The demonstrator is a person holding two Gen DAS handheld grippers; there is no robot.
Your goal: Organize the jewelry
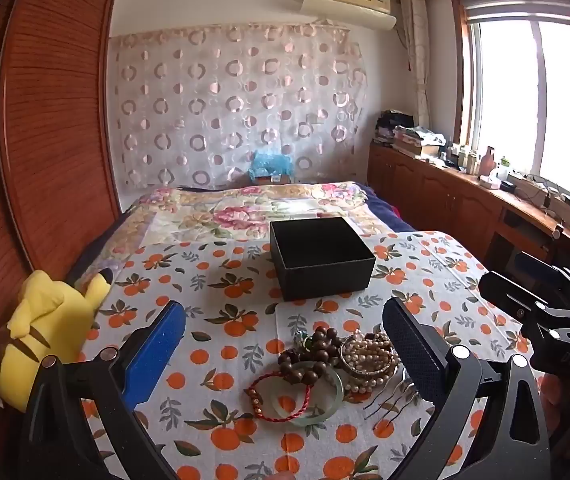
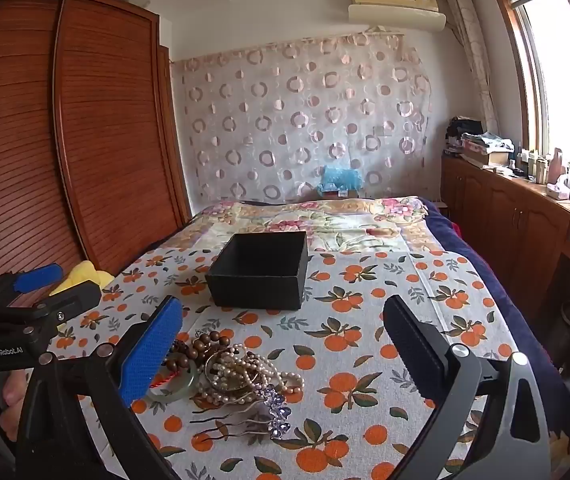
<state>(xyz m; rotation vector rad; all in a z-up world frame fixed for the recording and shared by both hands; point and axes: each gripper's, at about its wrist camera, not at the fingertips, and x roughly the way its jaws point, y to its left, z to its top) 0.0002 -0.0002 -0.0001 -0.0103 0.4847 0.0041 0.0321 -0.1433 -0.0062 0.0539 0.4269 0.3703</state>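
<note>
Both hand-held grippers, left (image 1: 285, 336) and right (image 2: 283, 332), hover with jaws spread wide and empty over a tangled heap of jewelry (image 2: 229, 372) on the orange-print cloth (image 2: 365, 320) covering the bed: brown wooden beads, pearl strands, a pale green bangle (image 1: 317, 412), a red cord bracelet. Beyond it sits an open black square box (image 1: 321, 256), apparently empty. Sorting seems yet to begin; the next move calls for pinching one piece free.
</note>
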